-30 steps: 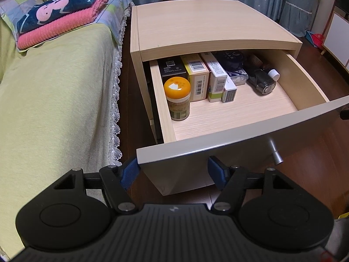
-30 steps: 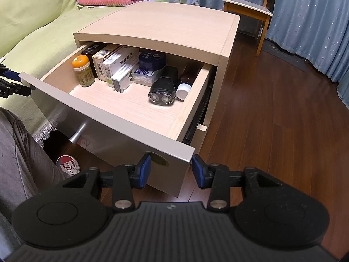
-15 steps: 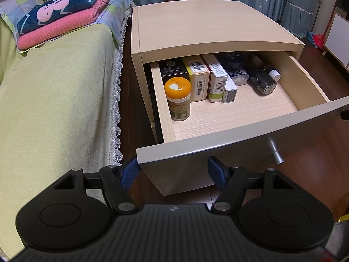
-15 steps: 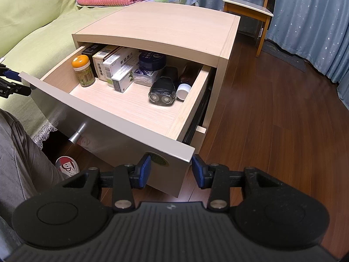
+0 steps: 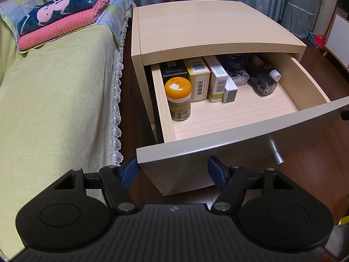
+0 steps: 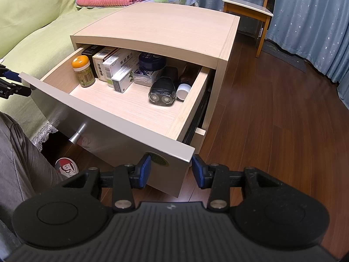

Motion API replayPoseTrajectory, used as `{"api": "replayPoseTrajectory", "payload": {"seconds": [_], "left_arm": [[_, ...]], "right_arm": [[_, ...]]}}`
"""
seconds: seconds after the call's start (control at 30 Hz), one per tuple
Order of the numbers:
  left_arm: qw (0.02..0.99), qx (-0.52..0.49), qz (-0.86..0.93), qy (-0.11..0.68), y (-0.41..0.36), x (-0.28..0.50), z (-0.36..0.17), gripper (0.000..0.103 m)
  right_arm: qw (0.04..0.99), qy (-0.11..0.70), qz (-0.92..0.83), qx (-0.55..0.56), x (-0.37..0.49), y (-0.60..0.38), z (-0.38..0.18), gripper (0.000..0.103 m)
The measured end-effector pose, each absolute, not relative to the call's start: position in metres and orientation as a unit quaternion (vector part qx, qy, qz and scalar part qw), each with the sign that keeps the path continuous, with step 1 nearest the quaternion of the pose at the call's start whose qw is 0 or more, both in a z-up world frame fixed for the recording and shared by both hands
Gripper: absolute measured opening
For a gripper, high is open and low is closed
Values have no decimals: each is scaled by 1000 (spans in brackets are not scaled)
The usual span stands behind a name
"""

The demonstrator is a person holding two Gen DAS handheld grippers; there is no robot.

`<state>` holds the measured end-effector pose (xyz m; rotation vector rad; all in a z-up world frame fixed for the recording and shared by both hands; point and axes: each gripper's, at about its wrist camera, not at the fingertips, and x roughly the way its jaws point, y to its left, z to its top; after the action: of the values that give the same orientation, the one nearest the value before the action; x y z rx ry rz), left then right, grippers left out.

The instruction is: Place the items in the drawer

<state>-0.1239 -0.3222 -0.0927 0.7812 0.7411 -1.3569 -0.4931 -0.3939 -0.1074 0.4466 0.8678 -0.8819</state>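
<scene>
your left gripper (image 5: 172, 171) sits nearest, jaws spread and empty, straddling the left corner of the drawer (image 5: 229, 139) front; your right gripper (image 6: 171, 170) does the same at the right corner, jaws likewise apart and holding nothing. the items look to be in already, so the step in hand is most likely the closing push. to do it well, set both grippers flat against the front panel and press evenly on both corners, so the drawer runs straight on its rails and does not rack; go slowly, since the upright jar (image 5: 177, 98) with the orange lid could topple, and the shaver (image 6: 162, 89) lying loose could slide. mind the knob (image 5: 276, 152) low on the front: keep your fingers off it. farther in, the boxes (image 5: 209, 80) stand in a row against the back, partly under the cabinet (image 5: 207, 24) top, with a flat packet and a dark round tin beside them. the left view shows the jar close against the left drawer wall and the barcode ends of the boxes; the right view instead shows the shaver's two round heads, the white cap (image 6: 183, 90) just beside it, the right rail, and a trouser leg and shoe (image 6: 66, 167) under the drawer front, which you should keep clear of. beyond lie the bed (image 5: 54, 100), folded blankets (image 5: 63, 19), a chair (image 6: 248, 6) and curtains.
</scene>
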Motion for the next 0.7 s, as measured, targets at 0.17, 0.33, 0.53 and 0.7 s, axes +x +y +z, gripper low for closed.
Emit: {"api": "replayPoseTrajectory", "payload": {"seconds": [0.17,0.33,0.53,0.7], "left_arm": [[648,344,-596,326,-323,-124,-93,69],[649,345,-596,324,-323,-124,-93,69],[650,345,-595,323,-323,-125,-94,69],[650,345,-596,322,-322,-125,-94,69]], "right_arm": [[792,403,-410,207,-493,-393,-108,38],[792,403,-410,207,-493,-394,-108,38],[792,403,-410,207,-492,-395,-109,38],[791,403,-411,207,-491,-395,-108,38]]}}
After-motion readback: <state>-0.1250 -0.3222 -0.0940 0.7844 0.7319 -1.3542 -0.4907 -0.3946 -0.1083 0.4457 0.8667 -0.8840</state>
